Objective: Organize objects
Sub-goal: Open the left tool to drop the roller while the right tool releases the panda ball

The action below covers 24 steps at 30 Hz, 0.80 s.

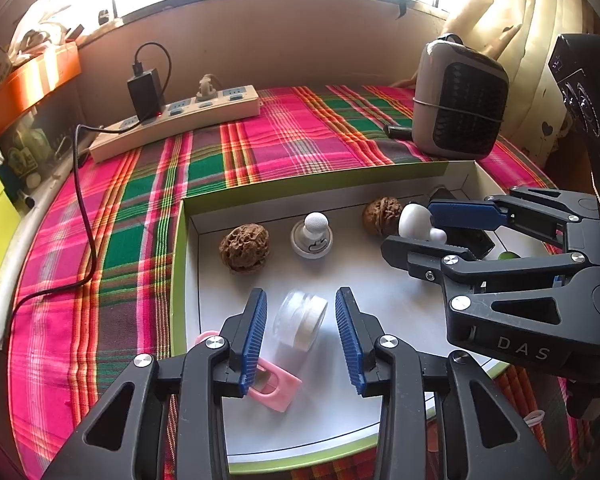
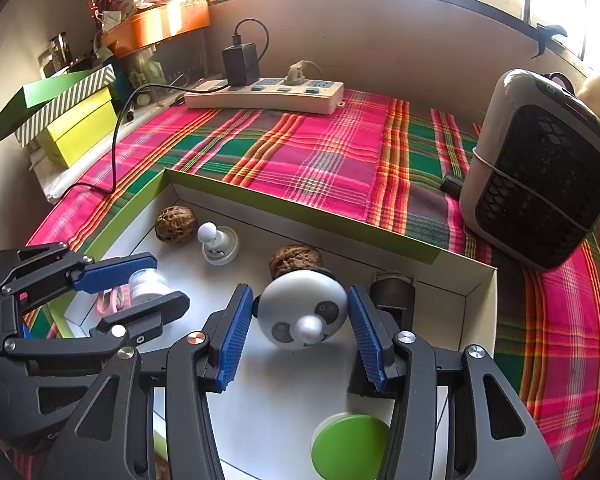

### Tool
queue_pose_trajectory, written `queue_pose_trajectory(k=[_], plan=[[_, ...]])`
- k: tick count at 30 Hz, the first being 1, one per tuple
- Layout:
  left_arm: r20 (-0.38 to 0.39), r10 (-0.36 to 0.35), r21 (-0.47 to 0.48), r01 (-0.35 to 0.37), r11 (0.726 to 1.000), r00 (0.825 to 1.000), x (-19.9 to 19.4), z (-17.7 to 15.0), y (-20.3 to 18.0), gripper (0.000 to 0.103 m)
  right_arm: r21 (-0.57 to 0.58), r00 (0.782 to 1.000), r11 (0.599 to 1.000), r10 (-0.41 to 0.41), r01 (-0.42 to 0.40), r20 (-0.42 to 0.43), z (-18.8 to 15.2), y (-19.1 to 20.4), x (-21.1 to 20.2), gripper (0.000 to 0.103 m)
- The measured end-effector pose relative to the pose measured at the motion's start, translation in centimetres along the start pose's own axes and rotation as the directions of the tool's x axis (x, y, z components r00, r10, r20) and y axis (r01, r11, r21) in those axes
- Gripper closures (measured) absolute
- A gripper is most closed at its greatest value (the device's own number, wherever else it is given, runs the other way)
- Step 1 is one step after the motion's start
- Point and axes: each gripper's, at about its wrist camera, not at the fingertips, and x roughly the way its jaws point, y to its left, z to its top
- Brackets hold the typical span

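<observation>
Sorting Small Things in a Shallow Box

Hovering over a white box [image 1: 188,240] with green walls on a plaid cloth [image 1: 284,136], both tools pointed down into it. The left tool [image 1: 301,330] had its blue pads apart, with a small clear jar [image 1: 300,319] lying on its side between them; gaps showed on both sides, so nothing was clamped. The right tool [image 2: 300,334] straddled a white panda figure [image 2: 302,314], pads close to its sides, though real contact could not be told. Along the box's far wall sat two walnuts [image 1: 245,247] [image 1: 382,216] with a round white knob [image 1: 312,234] between them. A pink clip [image 1: 274,390] lay under the left tool's left finger, and a green disc [image 2: 350,444] rested near the right tool. Beyond the box stood a power strip [image 1: 176,120] and a grey heater [image 1: 460,100].
</observation>
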Motion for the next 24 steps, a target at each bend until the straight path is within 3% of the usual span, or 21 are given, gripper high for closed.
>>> queue_pose_trajectory(k=[9, 24], plan=[[0.012, 0.015, 0.004, -0.015, 1.000, 1.000, -0.7, -0.3, -0.1, 0.066, 0.023, 1.000, 1.000, 0.008, -0.009, 0.011, -0.1, -0.3, -0.4, 0.045], [0.044, 0.022, 0.011, -0.022, 1.000, 0.999, -2.5, -0.8, -0.2, 0.066, 0.040, 0.998, 0.999, 0.021, -0.024, 0.061, -0.7, 0.1, -2.8, 0.044]])
